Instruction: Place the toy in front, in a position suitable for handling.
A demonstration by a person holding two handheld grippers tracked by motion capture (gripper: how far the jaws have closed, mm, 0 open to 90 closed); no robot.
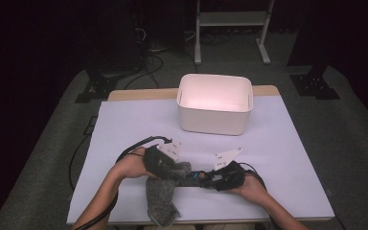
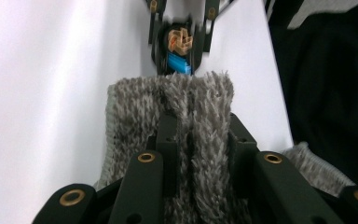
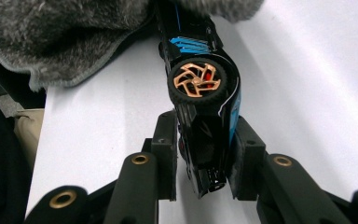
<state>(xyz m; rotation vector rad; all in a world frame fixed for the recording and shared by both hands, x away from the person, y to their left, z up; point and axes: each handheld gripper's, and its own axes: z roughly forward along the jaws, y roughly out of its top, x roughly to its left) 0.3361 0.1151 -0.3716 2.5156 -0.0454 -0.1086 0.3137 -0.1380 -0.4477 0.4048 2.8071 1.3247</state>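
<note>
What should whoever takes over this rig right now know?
Left tool: shut on the grey fuzzy cloth, folded between its jaws, far end over the car.
Right tool: shut on the black toy car, held on its side above the table.
Done: both grips are made and the cloth meets the car.
Left: the wiping looks unfinished. The white bin sits behind; its floor is bare.

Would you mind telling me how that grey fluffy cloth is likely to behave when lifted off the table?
The grey cloth is probably floppy: it droops over the table edge and bunches between the left gripper jaws. Its deep pile suggests it is light and grippy, unlikely to slip.
</note>
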